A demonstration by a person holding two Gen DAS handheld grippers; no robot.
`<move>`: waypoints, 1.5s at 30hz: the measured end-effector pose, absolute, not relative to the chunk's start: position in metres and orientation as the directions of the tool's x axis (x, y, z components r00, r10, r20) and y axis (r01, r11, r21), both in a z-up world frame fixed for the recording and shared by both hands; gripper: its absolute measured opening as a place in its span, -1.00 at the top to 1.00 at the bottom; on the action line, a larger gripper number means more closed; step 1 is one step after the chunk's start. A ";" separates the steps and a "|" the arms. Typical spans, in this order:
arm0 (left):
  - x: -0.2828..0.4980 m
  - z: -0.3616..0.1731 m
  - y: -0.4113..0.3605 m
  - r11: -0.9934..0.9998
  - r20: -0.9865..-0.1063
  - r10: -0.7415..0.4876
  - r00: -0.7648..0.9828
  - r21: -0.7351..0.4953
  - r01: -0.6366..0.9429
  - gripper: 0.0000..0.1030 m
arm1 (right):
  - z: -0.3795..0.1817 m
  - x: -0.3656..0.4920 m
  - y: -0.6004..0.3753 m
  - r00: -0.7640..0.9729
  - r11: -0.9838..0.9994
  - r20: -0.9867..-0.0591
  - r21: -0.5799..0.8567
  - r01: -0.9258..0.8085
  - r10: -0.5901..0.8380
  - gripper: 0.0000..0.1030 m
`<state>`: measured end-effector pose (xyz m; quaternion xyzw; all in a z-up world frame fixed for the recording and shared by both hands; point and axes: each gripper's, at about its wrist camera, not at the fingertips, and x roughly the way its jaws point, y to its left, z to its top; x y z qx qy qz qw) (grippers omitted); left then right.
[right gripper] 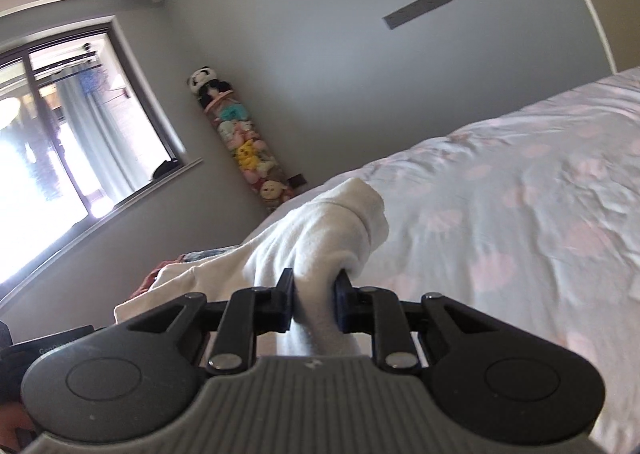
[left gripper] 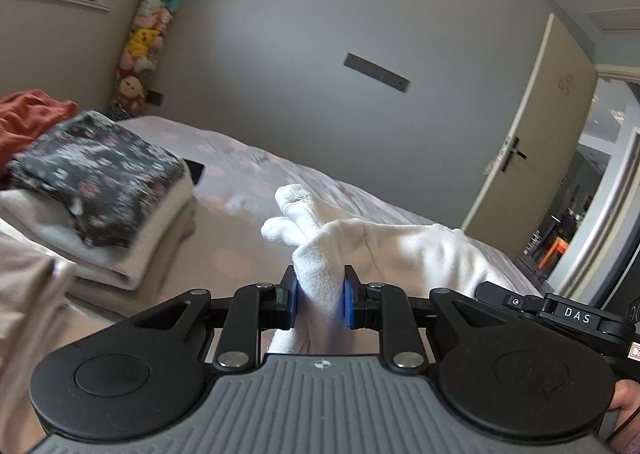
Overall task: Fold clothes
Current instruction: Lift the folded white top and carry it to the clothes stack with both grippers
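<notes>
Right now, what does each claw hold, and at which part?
Left claw pinches a bunched fold of the white knitted garment. Right claw pinches another gathered part; which parts exactly cannot be told.

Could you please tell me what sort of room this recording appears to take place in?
Most likely a bedroom in a home. A bed with a pink-spotted cover fills much of the view, a tall column of stuffed toys stands in the corner by the window, and folded clothes are stacked on the bed.
</notes>
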<state>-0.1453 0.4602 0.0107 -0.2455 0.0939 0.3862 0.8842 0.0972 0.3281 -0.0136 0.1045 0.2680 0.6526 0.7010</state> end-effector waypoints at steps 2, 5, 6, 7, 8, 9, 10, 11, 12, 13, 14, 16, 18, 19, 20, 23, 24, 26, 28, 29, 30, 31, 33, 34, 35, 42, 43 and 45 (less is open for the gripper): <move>-0.169 0.026 0.459 0.535 -0.338 0.683 0.647 -0.371 -0.759 0.63 | 0.000 0.082 0.350 -0.065 0.060 -0.231 0.496 -0.866 0.971 0.57; -0.203 0.046 0.459 0.469 -0.321 0.747 0.583 -0.367 -0.803 0.63 | 0.020 0.056 0.387 -0.172 -0.037 -0.223 0.505 -0.863 0.959 0.57; -0.214 0.052 0.460 0.447 -0.322 0.763 0.560 -0.364 -0.817 0.63 | 0.027 0.046 0.400 -0.205 -0.068 -0.223 0.502 -0.862 0.953 0.57; -0.225 0.057 0.461 0.423 -0.323 0.779 0.538 -0.362 -0.831 0.63 | 0.033 0.035 0.412 -0.238 -0.098 -0.223 0.502 -0.859 0.945 0.57; -0.236 0.062 0.461 0.400 -0.326 0.793 0.514 -0.358 -0.844 0.63 | 0.038 0.026 0.423 -0.271 -0.127 -0.224 0.502 -0.855 0.936 0.57; -0.245 0.066 0.462 0.375 -0.340 0.802 0.491 -0.353 -0.857 0.64 | 0.044 0.015 0.436 -0.303 -0.157 -0.228 0.496 -0.854 0.925 0.57; -0.255 0.070 0.463 0.350 -0.353 0.811 0.467 -0.348 -0.870 0.64 | 0.050 0.003 0.450 -0.334 -0.187 -0.233 0.490 -0.851 0.913 0.57; -0.264 0.073 0.464 0.324 -0.367 0.818 0.443 -0.342 -0.882 0.64 | 0.056 -0.010 0.460 -0.363 -0.218 -0.239 0.475 -0.853 0.901 0.58; -0.274 0.077 0.465 0.299 -0.380 0.825 0.419 -0.336 -0.893 0.64 | 0.062 -0.023 0.470 -0.387 -0.245 -0.247 0.458 -0.855 0.889 0.58; -0.284 0.080 0.466 0.273 -0.394 0.830 0.395 -0.331 -0.903 0.64 | 0.067 -0.040 0.481 -0.412 -0.273 -0.258 0.440 -0.856 0.874 0.58; -0.294 0.082 0.467 0.248 -0.411 0.829 0.379 -0.336 -0.908 0.64 | 0.071 -0.053 0.490 -0.434 -0.298 -0.268 0.425 -0.854 0.860 0.58; -0.314 0.085 0.469 0.199 -0.444 0.827 0.346 -0.344 -0.917 0.64 | 0.078 -0.082 0.505 -0.472 -0.347 -0.285 0.395 -0.851 0.834 0.58; -0.332 0.087 0.470 0.156 -0.460 0.832 0.311 -0.344 -0.926 0.64 | 0.083 -0.108 0.520 -0.508 -0.394 -0.297 0.367 -0.843 0.809 0.58; -0.340 0.088 0.470 0.133 -0.466 0.836 0.291 -0.342 -0.930 0.64 | 0.085 -0.120 0.528 -0.525 -0.418 -0.304 0.353 -0.837 0.795 0.58; -0.347 0.089 0.471 0.112 -0.472 0.838 0.272 -0.339 -0.934 0.64 | 0.088 -0.133 0.536 -0.542 -0.441 -0.311 0.339 -0.831 0.781 0.58; -0.367 0.086 0.472 0.047 -0.504 0.835 0.219 -0.331 -0.943 0.64 | 0.089 -0.161 0.557 -0.592 -0.511 -0.326 0.306 -0.804 0.737 0.58; -0.372 0.085 0.472 0.027 -0.518 0.831 0.204 -0.329 -0.944 0.64 | 0.090 -0.170 0.565 -0.607 -0.532 -0.332 0.296 -0.794 0.722 0.58; -0.380 0.082 0.473 -0.008 -0.537 0.825 0.175 -0.320 -0.947 0.64 | 0.088 -0.186 0.579 -0.635 -0.569 -0.347 0.282 -0.773 0.691 0.58; -0.387 0.078 0.473 -0.038 -0.550 0.822 0.146 -0.309 -0.950 0.64 | 0.084 -0.201 0.591 -0.659 -0.607 -0.366 0.260 -0.751 0.657 0.58; -0.390 0.077 0.473 -0.053 -0.557 0.820 0.132 -0.303 -0.951 0.64 | 0.082 -0.209 0.598 -0.670 -0.626 -0.376 0.250 -0.738 0.640 0.58; -0.394 0.075 0.473 -0.067 -0.563 0.818 0.118 -0.298 -0.952 0.64 | 0.079 -0.215 0.602 -0.682 -0.643 -0.383 0.247 -0.725 0.623 0.58; -0.397 0.074 0.473 -0.082 -0.569 0.815 0.104 -0.292 -0.953 0.64 | 0.076 -0.221 0.607 -0.694 -0.659 -0.389 0.244 -0.711 0.605 0.58; -0.402 0.069 0.476 -0.107 -0.584 0.808 0.076 -0.273 -0.956 0.64 | 0.064 -0.230 0.620 -0.703 -0.668 -0.414 0.256 -0.699 0.578 0.58; -0.403 0.065 0.477 -0.119 -0.590 0.805 0.065 -0.268 -0.956 0.64 | 0.058 -0.234 0.627 -0.707 -0.671 -0.426 0.262 -0.693 0.564 0.58; -0.404 0.061 0.479 -0.127 -0.597 0.801 0.056 -0.260 -0.957 0.64 | 0.052 -0.238 0.633 -0.711 -0.675 -0.438 0.268 -0.687 0.550 0.58; -0.416 0.025 0.501 -0.190 -0.677 0.736 0.023 -0.240 -0.952 0.64 | 0.012 -0.268 0.678 -0.731 -0.697 -0.518 0.313 -0.645 0.444 0.57; -0.419 0.020 0.503 -0.197 -0.687 0.726 0.028 -0.247 -0.949 0.64 | 0.008 -0.268 0.681 -0.729 -0.693 -0.525 0.319 -0.646 0.438 0.57; -0.424 0.013 0.507 -0.199 -0.700 0.713 0.038 -0.253 -0.947 0.64 | 0.004 -0.269 0.687 -0.728 -0.680 -0.542 0.344 -0.648 0.420 0.57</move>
